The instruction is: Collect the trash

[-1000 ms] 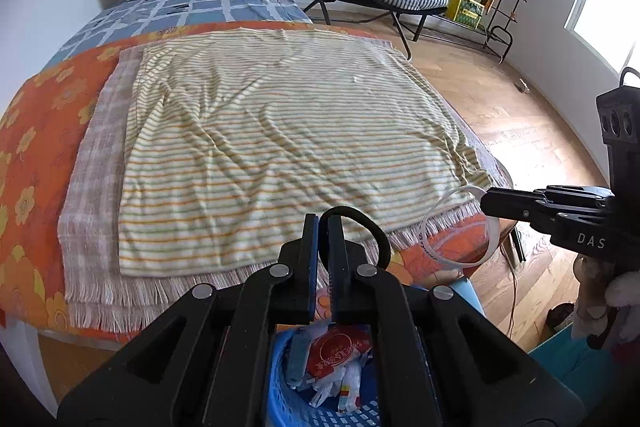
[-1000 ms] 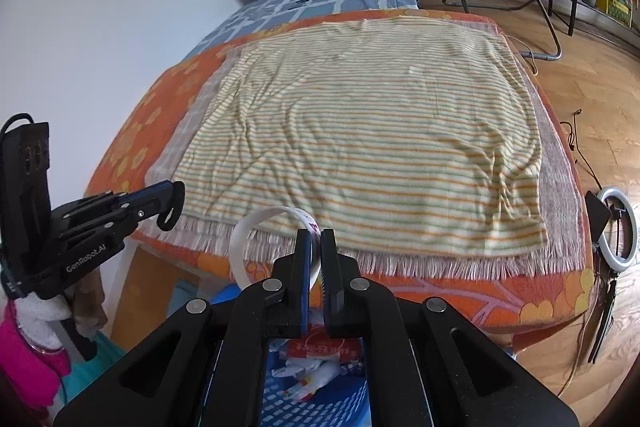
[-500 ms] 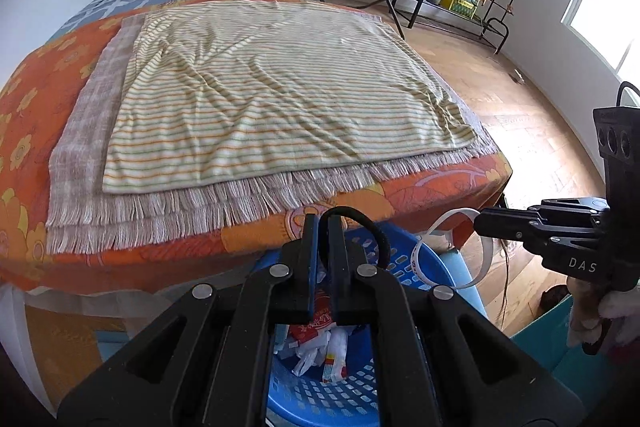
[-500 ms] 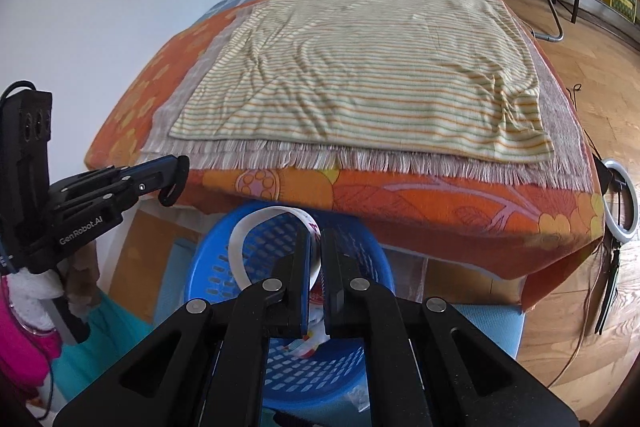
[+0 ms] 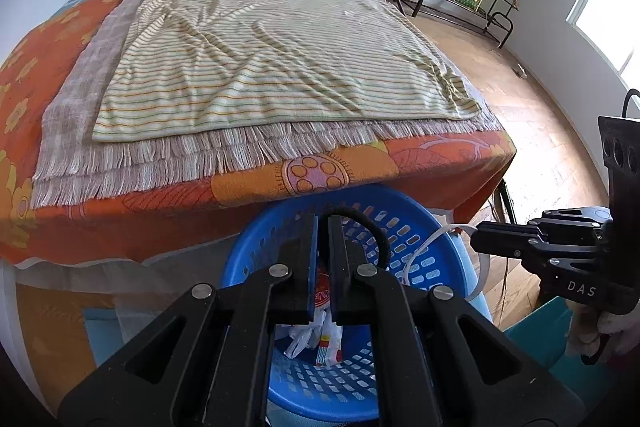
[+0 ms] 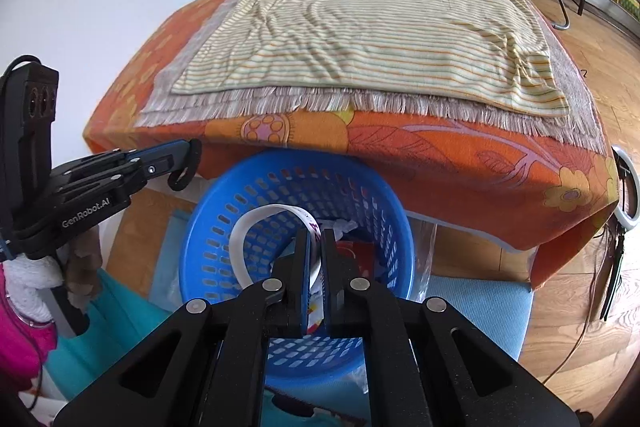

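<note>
"DAS" reads in pale letters on the body of the right gripper (image 5: 478, 242) as the left camera sees it; "GenRobot.AI" runs along the left gripper (image 6: 191, 153) in the right camera's view.

The left gripper is clenched on a black hair tie (image 5: 370, 227), whose loop arcs up and to the right of its fingertips. The right gripper is clenched on a white strip (image 6: 256, 223), curling in a loop to the left of its tips; purple marks near the pinch are too small to read.

Both grippers point down over the blue basket (image 6: 208, 223), which sits directly beneath them against the bed (image 6: 460, 163). Crumpled wrappers (image 5: 320, 335) lie at its bottom.
</note>
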`<state>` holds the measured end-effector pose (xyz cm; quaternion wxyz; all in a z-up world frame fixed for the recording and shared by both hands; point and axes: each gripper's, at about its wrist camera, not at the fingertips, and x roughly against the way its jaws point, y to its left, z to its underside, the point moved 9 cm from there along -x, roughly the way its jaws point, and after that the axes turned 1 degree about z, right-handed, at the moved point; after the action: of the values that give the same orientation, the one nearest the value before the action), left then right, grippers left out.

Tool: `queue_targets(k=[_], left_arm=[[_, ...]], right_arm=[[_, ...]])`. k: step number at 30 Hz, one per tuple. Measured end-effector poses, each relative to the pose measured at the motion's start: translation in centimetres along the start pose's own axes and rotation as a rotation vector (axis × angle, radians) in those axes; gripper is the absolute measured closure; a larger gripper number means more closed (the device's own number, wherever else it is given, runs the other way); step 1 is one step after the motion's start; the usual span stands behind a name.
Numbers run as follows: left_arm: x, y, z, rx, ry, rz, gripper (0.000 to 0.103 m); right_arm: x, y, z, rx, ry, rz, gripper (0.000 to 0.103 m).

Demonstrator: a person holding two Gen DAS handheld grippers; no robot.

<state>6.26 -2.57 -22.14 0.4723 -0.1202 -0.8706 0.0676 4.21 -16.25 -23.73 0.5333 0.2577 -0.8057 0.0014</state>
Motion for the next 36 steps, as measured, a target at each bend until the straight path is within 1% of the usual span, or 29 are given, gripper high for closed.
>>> queue_targets(k=[11, 16, 17, 18, 19, 20, 22, 24, 25, 26, 27, 29, 31, 33, 36], left_arm=[[-0.9, 0.0, 1.7, 0.007, 0.039, -0.013, 0.101], [-1.3, 0.3, 2.0, 0.016, 0.059, -0.021, 0.100], [-1.4, 0.3, 2.0, 0.017, 0.062, -0.022, 0.095], [-1.4, 0.3, 2.1, 0.019, 0.064, -0.023, 0.085], [-1.4, 0.4, 2.2, 0.021, 0.063, -0.024, 0.080], [-1.4, 0.4, 2.2, 0.024, 0.062, -0.023, 0.071], [-1.3, 0.4, 2.2, 0.025, 0.057, -0.027, 0.069], [-1.4, 0.5, 2.2, 0.028, 0.060, -0.030, 0.068], [-1.4, 0.6, 2.3, 0.031, 0.062, -0.033, 0.064], [-1.5, 0.7, 2.3, 0.035, 0.062, -0.035, 0.054], [-1.4, 0.7, 2.3, 0.040, 0.059, -0.036, 0.047], [-1.3, 0.9, 2.2, 0.047, 0.053, -0.040, 0.046], [-1.3, 1.1, 2.2, 0.052, 0.053, -0.050, 0.044], [-1.3, 1.3, 2.2, 0.059, 0.047, -0.059, 0.038], [-1.2, 1.6, 2.0, 0.068, 0.037, -0.068, 0.034]], right_arm=[[-0.7, 0.1, 1.2, 0.001, 0.024, 0.012, 0.099], [-1.4, 0.1, 1.9, -0.005, 0.056, 0.010, 0.095], [-1.5, 0.1, 1.9, -0.005, 0.060, 0.014, 0.094], [-1.5, 0.1, 2.0, -0.005, 0.062, 0.016, 0.092], [-1.6, 0.1, 2.0, -0.005, 0.064, 0.018, 0.088], [-1.6, 0.1, 2.1, -0.007, 0.064, 0.021, 0.084], [-1.5, 0.0, 2.0, -0.011, 0.060, 0.020, 0.065], [-1.4, -0.1, 2.0, -0.015, 0.054, 0.020, 0.060], [-1.5, -0.1, 1.9, -0.016, 0.054, 0.022, 0.060], [-1.5, -0.1, 1.9, -0.016, 0.056, 0.025, 0.060], [-1.6, -0.1, 2.0, -0.016, 0.059, 0.028, 0.060], [-1.7, -0.2, 2.1, -0.018, 0.065, 0.032, 0.059], [-1.8, -0.3, 2.2, -0.023, 0.069, 0.036, 0.054], [-1.9, -0.4, 2.2, -0.028, 0.071, 0.037, 0.051], [-1.9, -0.6, 2.2, -0.029, 0.069, 0.048, 0.049]])
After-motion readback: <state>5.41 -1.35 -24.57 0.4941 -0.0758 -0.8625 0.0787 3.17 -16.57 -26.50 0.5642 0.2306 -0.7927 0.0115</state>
